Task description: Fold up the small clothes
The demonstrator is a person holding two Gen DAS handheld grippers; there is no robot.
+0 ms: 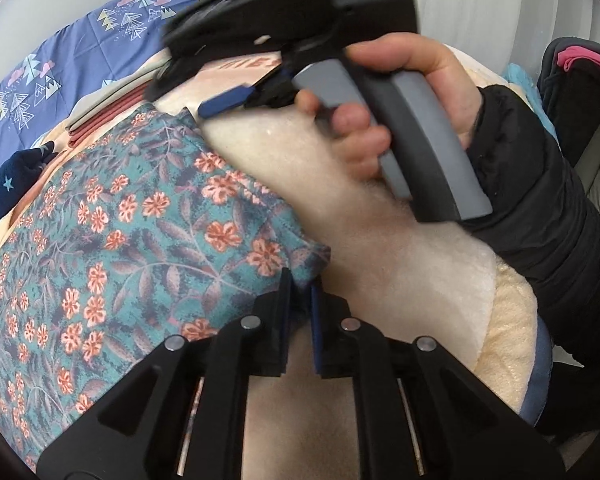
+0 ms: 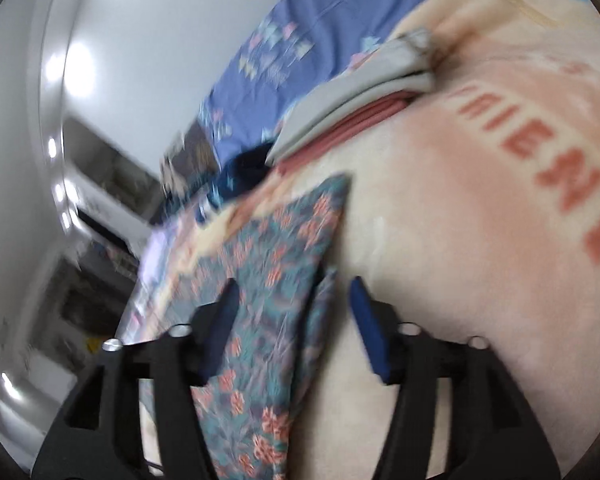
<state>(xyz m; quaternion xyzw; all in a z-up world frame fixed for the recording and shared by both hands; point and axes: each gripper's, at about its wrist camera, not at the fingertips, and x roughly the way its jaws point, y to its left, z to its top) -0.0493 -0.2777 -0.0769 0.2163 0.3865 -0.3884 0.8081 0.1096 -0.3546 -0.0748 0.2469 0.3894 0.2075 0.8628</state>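
Observation:
A teal garment with orange flowers (image 1: 140,240) lies spread on a cream fleece blanket (image 1: 400,264). My left gripper (image 1: 300,300) is shut on the garment's near right corner, with the cloth pinched between its pads. A hand in a black sleeve holds my right gripper (image 1: 188,92) above the garment's far right edge. In the right wrist view the right gripper (image 2: 296,292) is open. The floral garment (image 2: 276,264) runs between its blue pads (image 2: 366,332), which do not press on it.
A folded stack of grey and pink clothes (image 2: 352,120) sits on the blanket beyond the garment. A navy garment with stars (image 1: 16,184) lies at the left. A blue sheet with tree prints (image 1: 60,60) is behind. Dark clothing (image 1: 580,80) is piled at the right.

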